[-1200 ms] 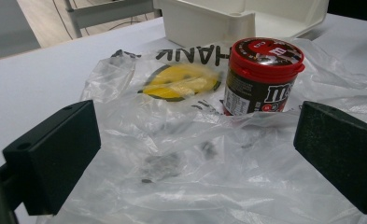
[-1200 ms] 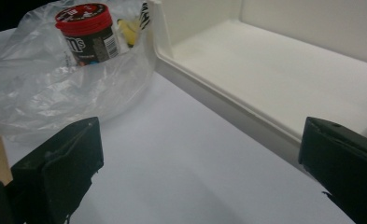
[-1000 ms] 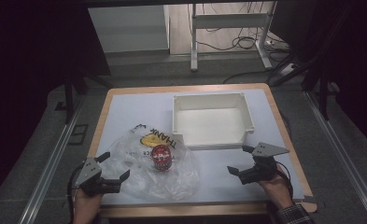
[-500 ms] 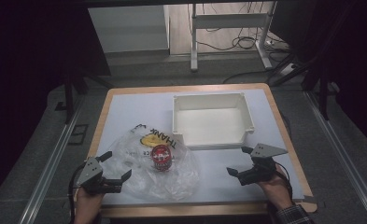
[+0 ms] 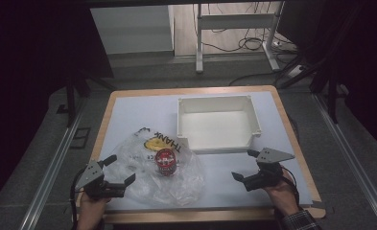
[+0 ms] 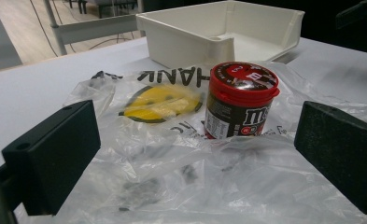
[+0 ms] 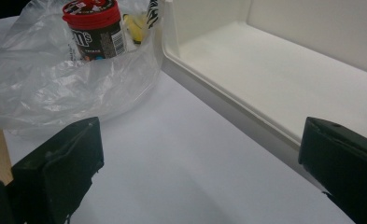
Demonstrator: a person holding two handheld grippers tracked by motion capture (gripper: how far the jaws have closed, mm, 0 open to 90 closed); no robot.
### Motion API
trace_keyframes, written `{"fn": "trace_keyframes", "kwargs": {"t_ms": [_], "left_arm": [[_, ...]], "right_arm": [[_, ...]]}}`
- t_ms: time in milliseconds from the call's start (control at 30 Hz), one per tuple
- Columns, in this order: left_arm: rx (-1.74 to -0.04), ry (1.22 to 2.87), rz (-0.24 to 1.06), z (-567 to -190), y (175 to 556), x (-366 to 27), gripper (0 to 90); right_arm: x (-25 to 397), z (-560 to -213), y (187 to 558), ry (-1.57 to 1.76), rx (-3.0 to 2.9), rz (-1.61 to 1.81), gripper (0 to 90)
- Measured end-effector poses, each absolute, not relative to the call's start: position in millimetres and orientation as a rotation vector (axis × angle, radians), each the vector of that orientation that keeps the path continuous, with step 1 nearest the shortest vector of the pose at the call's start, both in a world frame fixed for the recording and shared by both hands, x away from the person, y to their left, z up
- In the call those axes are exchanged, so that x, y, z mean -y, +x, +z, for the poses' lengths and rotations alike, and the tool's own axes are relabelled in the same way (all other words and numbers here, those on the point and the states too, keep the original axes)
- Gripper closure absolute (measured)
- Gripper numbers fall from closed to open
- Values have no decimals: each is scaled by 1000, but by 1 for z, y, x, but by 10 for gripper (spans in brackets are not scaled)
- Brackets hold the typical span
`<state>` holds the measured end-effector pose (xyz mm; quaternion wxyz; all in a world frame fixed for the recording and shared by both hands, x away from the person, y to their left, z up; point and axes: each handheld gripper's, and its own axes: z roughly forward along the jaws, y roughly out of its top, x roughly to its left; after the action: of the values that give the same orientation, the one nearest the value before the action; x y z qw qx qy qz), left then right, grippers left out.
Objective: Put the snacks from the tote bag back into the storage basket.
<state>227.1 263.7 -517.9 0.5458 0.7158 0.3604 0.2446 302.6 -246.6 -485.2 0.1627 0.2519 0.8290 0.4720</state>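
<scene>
Starting at the left: the left tool (image 5: 115, 171) sits at the near-left corner of the bench (image 5: 128, 103), jaws spread wide with nothing between them, its tips right at the edge of a crumpled clear plastic bag (image 5: 181, 179). In the left gripper view the bag (image 6: 172, 186) spreads out flat between and ahead of the two black jaws, all wrinkles and glare.

The bag has black lettering and a yellow smiley face (image 6: 160, 102) printed on it, reading upside down from the person's side. Standing upright on the bag is a small round candy tub (image 5: 166, 162): dark brown body, bright red lid, white m&m's logo on the side plus a fine-print label panel. From the left gripper view the tub (image 6: 241, 100) looks like it's sitting on top of the plastic, though I can't tell for sure if it's on or inside the bag.

Just beyond and to the right is a white open bin (image 5: 218, 123), shallow, with a low front wall. The bag's edge lies just beside its near-left corner.

Far right: the right tool (image 5: 244, 165) near the bench's front-right, also gaping wide and holding nothing, well apart from the bag, over bare white surface.
</scene>
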Motion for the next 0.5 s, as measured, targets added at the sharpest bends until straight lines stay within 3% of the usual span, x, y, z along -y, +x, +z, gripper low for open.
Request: {"fn": "trace_keyframes", "kwargs": {"t_ms": [500], "left_arm": [[-848, 1706, 586, -518, 227, -262, 1]], "right_arm": [[238, -483, 303, 695, -2353, 1396, 0]]}}
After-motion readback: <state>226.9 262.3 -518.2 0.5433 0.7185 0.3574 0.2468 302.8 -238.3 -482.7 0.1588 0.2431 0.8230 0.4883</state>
